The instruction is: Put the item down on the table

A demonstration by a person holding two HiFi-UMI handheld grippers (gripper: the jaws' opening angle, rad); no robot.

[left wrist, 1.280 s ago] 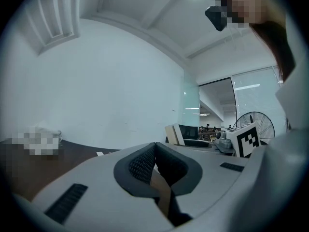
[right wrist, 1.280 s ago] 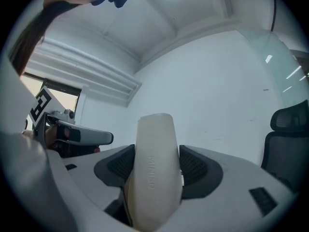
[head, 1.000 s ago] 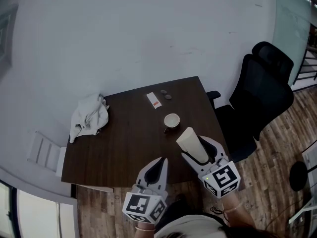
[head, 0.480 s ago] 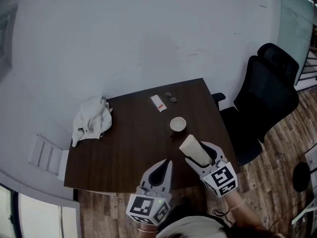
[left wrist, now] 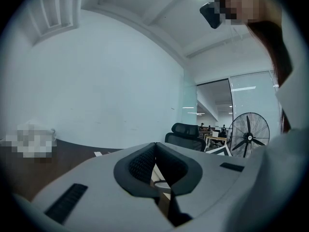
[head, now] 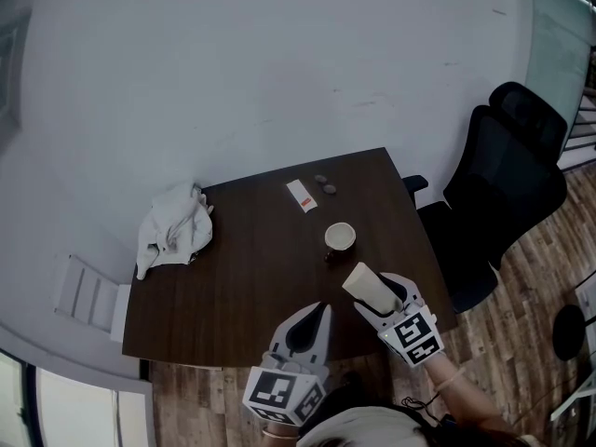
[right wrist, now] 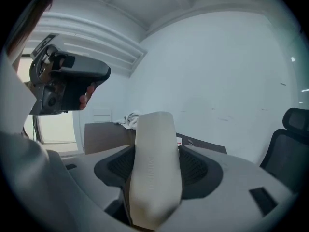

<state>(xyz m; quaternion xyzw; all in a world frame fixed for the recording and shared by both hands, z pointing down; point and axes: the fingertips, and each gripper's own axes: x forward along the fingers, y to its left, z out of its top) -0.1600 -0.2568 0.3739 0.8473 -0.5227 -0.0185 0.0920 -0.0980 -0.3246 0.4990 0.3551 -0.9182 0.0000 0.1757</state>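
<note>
Cream case [right wrist: 153, 173]: has it reached the table [head: 233, 277] yet?

No. It is clenched between the pads of the right tool [head: 376, 294] and stands up out of the jaws. It hangs over the table's near right corner and, as far as I can judge, doesn't rest on the wood.

Has anything changed in the last second?

Hardly. The right tool has drifted slightly toward the person's edge, with the same grip on the case. The cup [head: 339, 237] sits just ahead of that tool, apart from it. The left tool [head: 310, 322], just to its left, has its jaws pressed together on nothing.

What does that mean for the task?

I'd judge the lowering has barely begun. The case must still come down onto bare wood short of the cup before the jaws part.
</note>
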